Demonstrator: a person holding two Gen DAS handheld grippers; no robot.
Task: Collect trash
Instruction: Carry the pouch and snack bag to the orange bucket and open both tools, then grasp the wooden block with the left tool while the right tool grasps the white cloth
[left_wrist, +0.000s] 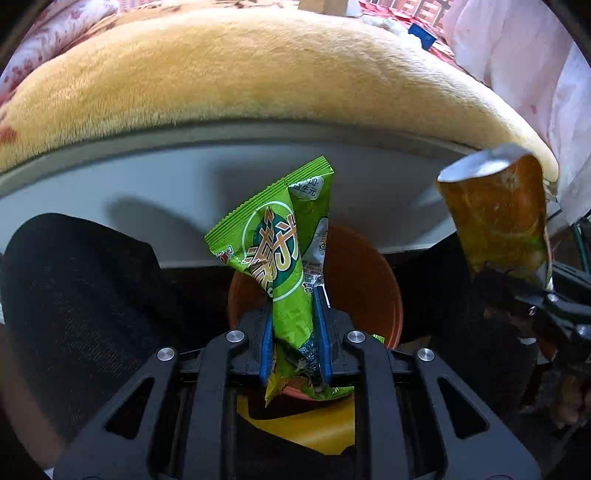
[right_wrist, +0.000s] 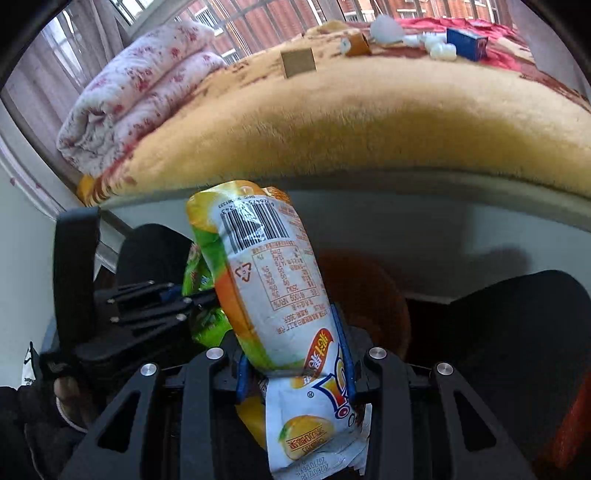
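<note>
My left gripper (left_wrist: 294, 314) is shut on a green snack wrapper (left_wrist: 275, 236) that stands up between its blue pads. Right below and behind it sits an orange bin (left_wrist: 365, 280) on the floor. My right gripper (right_wrist: 295, 343) is shut on an orange-and-white snack bag (right_wrist: 266, 266) with a barcode on it. In the left wrist view that bag (left_wrist: 498, 221) hangs at the right, held by the right gripper (left_wrist: 532, 295). In the right wrist view the left gripper (right_wrist: 195, 295) and the green wrapper (right_wrist: 201, 273) show at the left, and the orange bin (right_wrist: 369, 295) lies behind the bag.
A bed with a tan plush blanket (left_wrist: 258, 74) and a white frame (left_wrist: 147, 192) rises behind the bin. On it lie a folded floral quilt (right_wrist: 133, 99), a cardboard piece (right_wrist: 299, 62), a blue box (right_wrist: 467, 42) and white scraps (right_wrist: 439, 46). Dark trouser legs (left_wrist: 74, 295) flank the bin.
</note>
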